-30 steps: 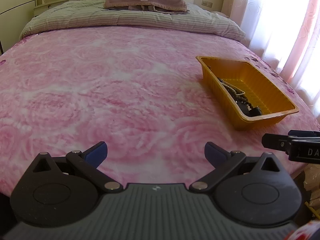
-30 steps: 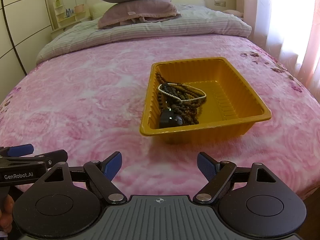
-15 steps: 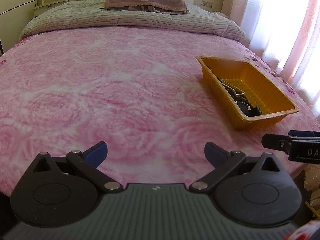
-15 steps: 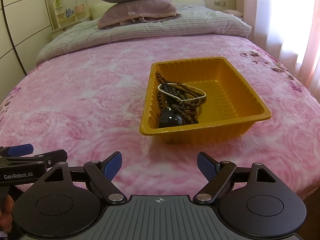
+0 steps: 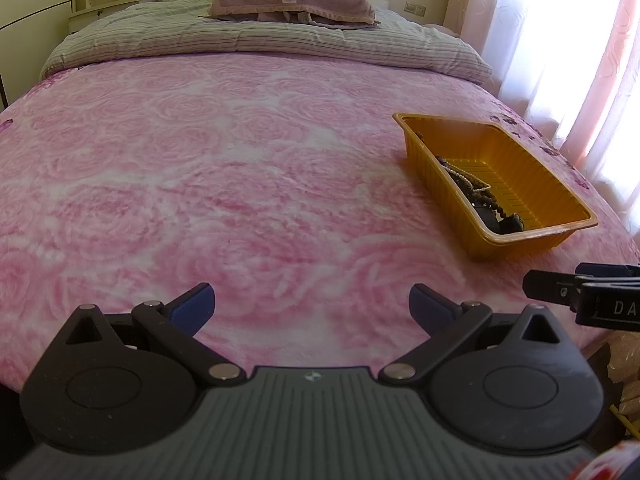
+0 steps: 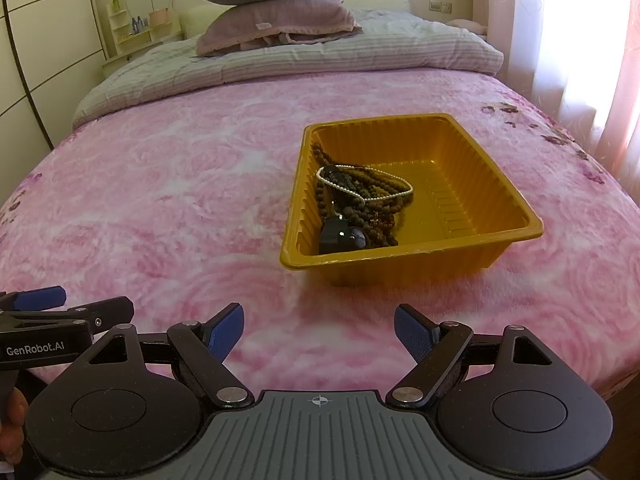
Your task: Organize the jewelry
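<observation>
An orange plastic tray (image 6: 508, 200) sits on the pink bed; it also shows in the left wrist view (image 5: 532, 168) at the right. Inside lie a brown bead necklace (image 6: 362, 210), a white pearl strand (image 6: 362, 190) and a black watch (image 6: 344, 238); the jewelry shows in the left wrist view (image 5: 476, 192) too. My right gripper (image 6: 319, 326) is open and empty, in front of the tray's near wall. My left gripper (image 5: 311, 306) is open and empty over bare blanket, left of the tray.
The pink rose-pattern blanket (image 5: 200, 184) covers the bed. A striped quilt (image 6: 320, 64) and stacked pillows (image 6: 276, 20) lie at the far end. Curtains (image 5: 560, 40) hang at the right. A shelf unit (image 6: 136, 28) stands far left.
</observation>
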### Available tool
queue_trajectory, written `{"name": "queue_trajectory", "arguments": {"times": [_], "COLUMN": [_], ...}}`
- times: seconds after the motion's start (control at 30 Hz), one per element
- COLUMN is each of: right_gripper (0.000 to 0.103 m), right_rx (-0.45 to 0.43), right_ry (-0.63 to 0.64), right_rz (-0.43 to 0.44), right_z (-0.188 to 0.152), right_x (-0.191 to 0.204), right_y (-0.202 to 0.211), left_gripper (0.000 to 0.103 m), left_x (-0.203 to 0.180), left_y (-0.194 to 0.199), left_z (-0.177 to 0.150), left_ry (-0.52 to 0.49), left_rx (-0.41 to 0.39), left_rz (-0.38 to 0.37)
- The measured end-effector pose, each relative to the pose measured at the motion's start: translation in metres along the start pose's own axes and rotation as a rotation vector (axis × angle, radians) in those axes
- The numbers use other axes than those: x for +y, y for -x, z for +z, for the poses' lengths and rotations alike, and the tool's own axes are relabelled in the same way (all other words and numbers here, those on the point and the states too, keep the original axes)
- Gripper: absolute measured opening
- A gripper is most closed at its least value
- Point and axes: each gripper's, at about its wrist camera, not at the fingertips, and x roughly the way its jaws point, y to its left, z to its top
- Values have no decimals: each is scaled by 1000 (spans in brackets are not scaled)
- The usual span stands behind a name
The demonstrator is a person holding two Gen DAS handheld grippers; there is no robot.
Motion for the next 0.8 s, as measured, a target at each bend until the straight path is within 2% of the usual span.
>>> {"name": "queue_trajectory", "arguments": {"times": [0.8], "right_gripper": [82], "right_rx": [-1], "right_ry": [-2], "right_rz": [-1], "right_z": [-3], "right_x": [1], "right_y": [0], "left_gripper": [103], "left_x": [-1], "left_y": [1], "left_z": [-1], "left_ry": [-3], "left_rx": [-2], "left_rz": [0]}}
